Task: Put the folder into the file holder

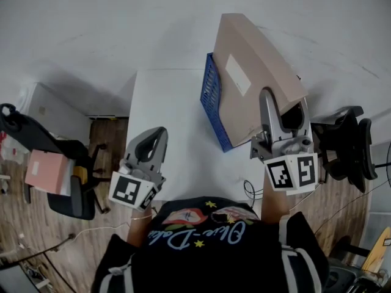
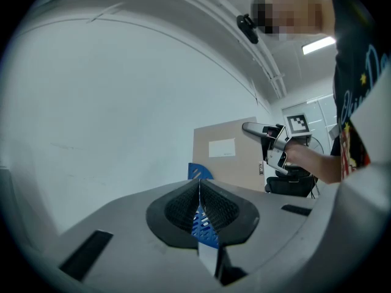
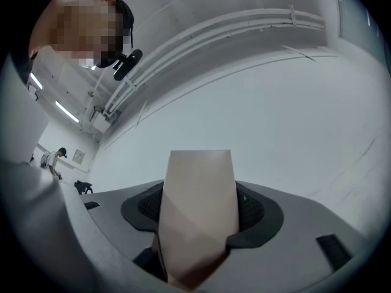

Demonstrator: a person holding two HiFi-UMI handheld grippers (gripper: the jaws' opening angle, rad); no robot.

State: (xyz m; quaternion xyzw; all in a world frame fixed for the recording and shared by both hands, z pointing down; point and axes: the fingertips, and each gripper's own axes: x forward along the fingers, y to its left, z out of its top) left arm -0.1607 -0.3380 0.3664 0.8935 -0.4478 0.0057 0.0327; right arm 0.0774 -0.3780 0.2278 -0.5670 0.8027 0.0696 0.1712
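A brown cardboard folder (image 1: 244, 72) with a white label stands tilted over the white table (image 1: 165, 108). Its lower part sits behind the mesh wall of the blue file holder (image 1: 211, 99). My right gripper (image 1: 285, 107) is shut on the folder's near upper edge; in the right gripper view the folder (image 3: 198, 212) fills the gap between the jaws. My left gripper (image 1: 156, 137) hovers over the table's near left, shut and empty, apart from the holder. From the left gripper (image 2: 199, 194) view I see the folder (image 2: 229, 154), the holder (image 2: 199, 171) and the right gripper (image 2: 252, 127).
A black office chair (image 1: 67, 179) and a pink box (image 1: 44, 170) stand on the floor at the left. Another black chair (image 1: 345, 140) is at the right, close to the table. Cables (image 1: 249, 192) hang at the table's near edge. A white wall backs the table.
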